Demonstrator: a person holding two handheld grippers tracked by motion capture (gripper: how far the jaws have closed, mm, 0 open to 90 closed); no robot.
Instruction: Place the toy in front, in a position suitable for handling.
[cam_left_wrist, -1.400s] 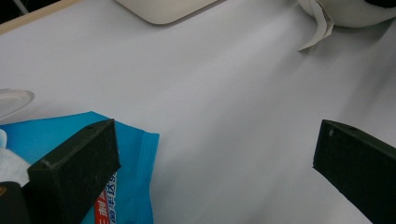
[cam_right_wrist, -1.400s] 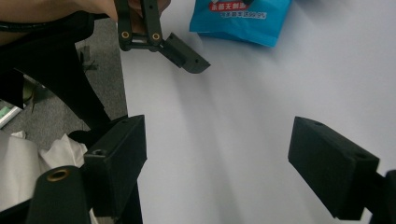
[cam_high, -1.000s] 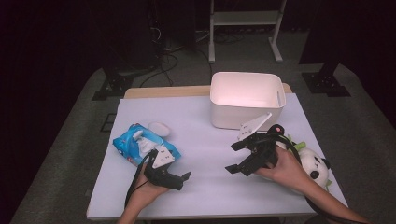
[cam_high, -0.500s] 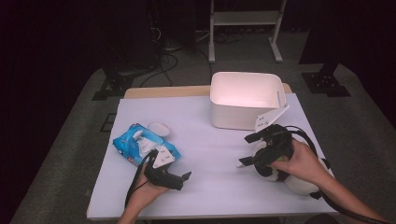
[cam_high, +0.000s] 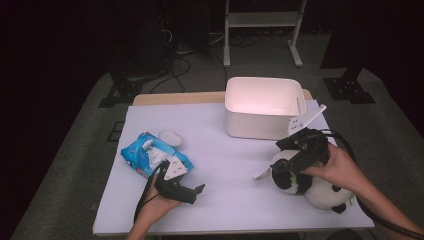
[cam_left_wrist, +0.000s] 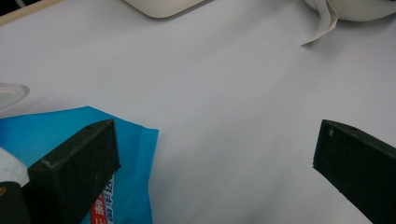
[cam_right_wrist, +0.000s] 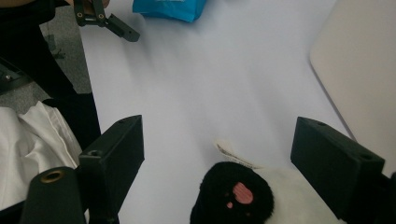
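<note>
Both tongs gape, holding nothing; right tongs (cam_high: 292, 159) straddle the black-and-white plush panda (cam_high: 320, 187), apparently mid-grasp; next, squeeze, then lift toward the white plastic bin (cam_high: 263, 106)

The middle of the desk (cam_high: 225, 170) is bare. The white bin (cam_high: 262, 107) blocks the back, the blue pack (cam_high: 150, 155) the left, the panda toy (cam_high: 315, 185) the right.

The tabletop (cam_high: 235, 170) carries one panda plush (cam_high: 320, 187), one white bin (cam_high: 262, 107), one blue wipes pack (cam_high: 150, 155) and one small white disc (cam_high: 170, 137).
</note>
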